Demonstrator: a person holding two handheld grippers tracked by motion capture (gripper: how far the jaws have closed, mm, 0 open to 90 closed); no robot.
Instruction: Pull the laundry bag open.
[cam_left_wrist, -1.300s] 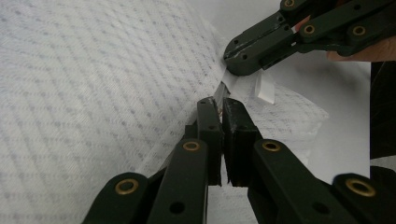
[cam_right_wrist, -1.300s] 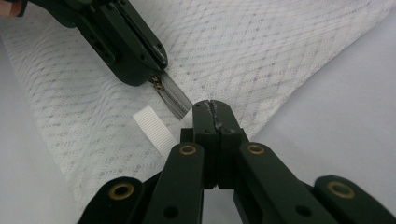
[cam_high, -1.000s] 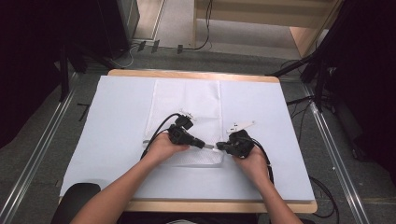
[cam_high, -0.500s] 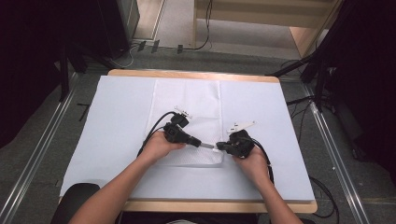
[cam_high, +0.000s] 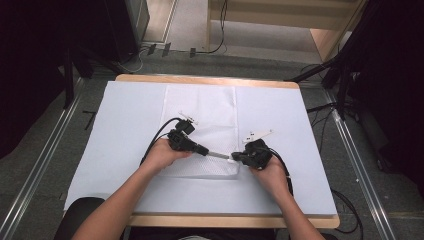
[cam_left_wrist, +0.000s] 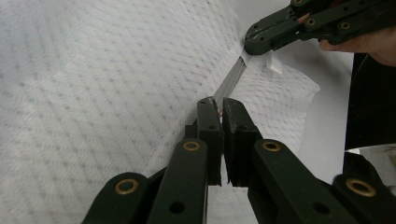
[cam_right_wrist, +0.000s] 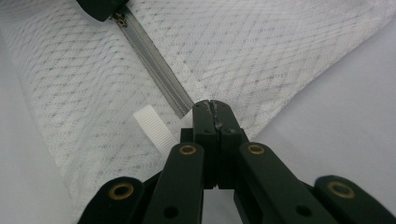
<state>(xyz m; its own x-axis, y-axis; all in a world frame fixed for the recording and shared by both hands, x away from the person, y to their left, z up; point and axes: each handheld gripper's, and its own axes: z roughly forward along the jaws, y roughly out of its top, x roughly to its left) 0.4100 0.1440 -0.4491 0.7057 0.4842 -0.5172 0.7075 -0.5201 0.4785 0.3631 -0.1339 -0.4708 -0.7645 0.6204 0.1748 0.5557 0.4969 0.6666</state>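
At mesh bag (cam_high: 200, 120) near edge, both grippers clamp zipper (cam_right_wrist: 156, 63)

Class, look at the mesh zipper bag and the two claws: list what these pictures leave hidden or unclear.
- Zipper pull: in the left gripper view, the left claw shuts over it; only a coppery glint shows.
- Bag corner: in the right gripper view, the right claw covers what it pinches on the mesh bag.
- Zipper: in the high view, too small to tell open from closed.
- White tab: its lower end sits behind the claw.
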